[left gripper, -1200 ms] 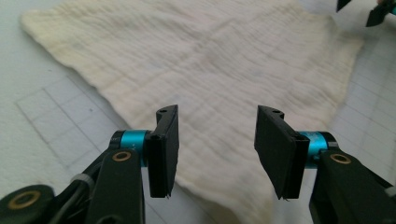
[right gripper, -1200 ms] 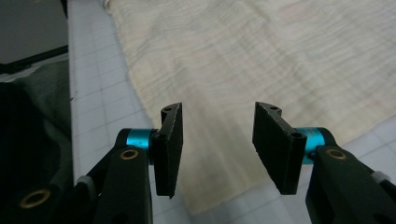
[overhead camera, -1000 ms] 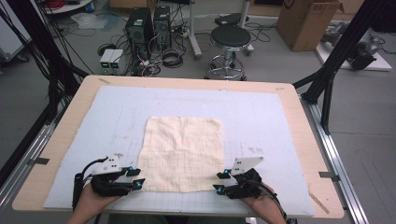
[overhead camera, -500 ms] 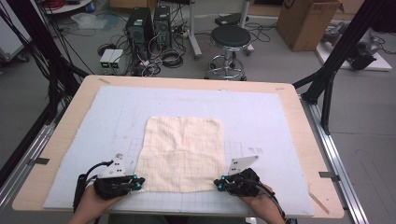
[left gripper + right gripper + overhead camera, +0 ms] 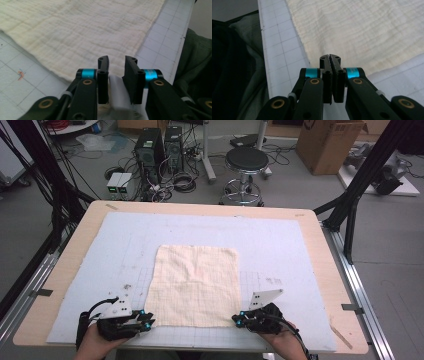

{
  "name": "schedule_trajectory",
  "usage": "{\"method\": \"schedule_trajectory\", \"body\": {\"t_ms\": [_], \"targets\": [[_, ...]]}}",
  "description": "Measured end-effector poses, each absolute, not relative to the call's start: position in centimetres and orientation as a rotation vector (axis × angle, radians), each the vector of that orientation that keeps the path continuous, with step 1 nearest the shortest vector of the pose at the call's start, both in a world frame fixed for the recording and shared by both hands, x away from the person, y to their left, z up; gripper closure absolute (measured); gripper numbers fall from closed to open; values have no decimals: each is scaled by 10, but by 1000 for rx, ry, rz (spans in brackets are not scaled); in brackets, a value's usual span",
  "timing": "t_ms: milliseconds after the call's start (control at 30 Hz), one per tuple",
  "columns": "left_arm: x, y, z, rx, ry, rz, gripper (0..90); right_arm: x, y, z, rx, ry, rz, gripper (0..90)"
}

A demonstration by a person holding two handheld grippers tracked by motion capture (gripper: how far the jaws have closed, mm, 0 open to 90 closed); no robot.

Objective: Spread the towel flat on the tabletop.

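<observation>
2 grippers sit at the near corners of the cream cloth, which lies flat & unfolded mid-mat on the grid mat. Judging by that, the fold is barely begun: corners being pinched, lift & fold-over left. Right gripper: jaws pressed together at the near-right corner; whether fabric is caught, can't tell. Left gripper: narrow gap, jaws have just been opening, cloth corner between them, not pinched.

Cream square muslin cloth cut off by top and left edges in the left gripper view. Near corner hidden behind right tool; grip there impossible to tell. Blurred white fold between left tool's jaws.
</observation>
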State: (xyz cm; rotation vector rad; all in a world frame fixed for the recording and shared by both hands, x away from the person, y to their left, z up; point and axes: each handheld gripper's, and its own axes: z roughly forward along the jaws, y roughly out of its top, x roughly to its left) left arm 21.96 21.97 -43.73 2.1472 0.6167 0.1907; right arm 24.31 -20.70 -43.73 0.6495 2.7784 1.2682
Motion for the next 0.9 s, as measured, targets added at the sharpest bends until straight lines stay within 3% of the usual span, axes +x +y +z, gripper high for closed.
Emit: {"method": "schedule_trajectory", "body": {"t_ms": [67,133,267,367,533,900], "targets": [[222,220,-439,2151,623,176,662,243,-206,-438,642,2782,1269,880],[224,219,-440,2157,633,161,634,244,-206,-439,653,2780,1284,721],[225,217,-443,2175,632,174,675,244,-202,-441,652,2795,1285,613],[226,218,-443,2177,639,202,793,242,-197,-441,618,2789,1238,647],[226,219,-443,2181,636,205,884,243,-197,-441,605,2810,1236,849],[216,223,-436,2139,596,199,890,236,-200,-438,582,2830,1287,868]]}}
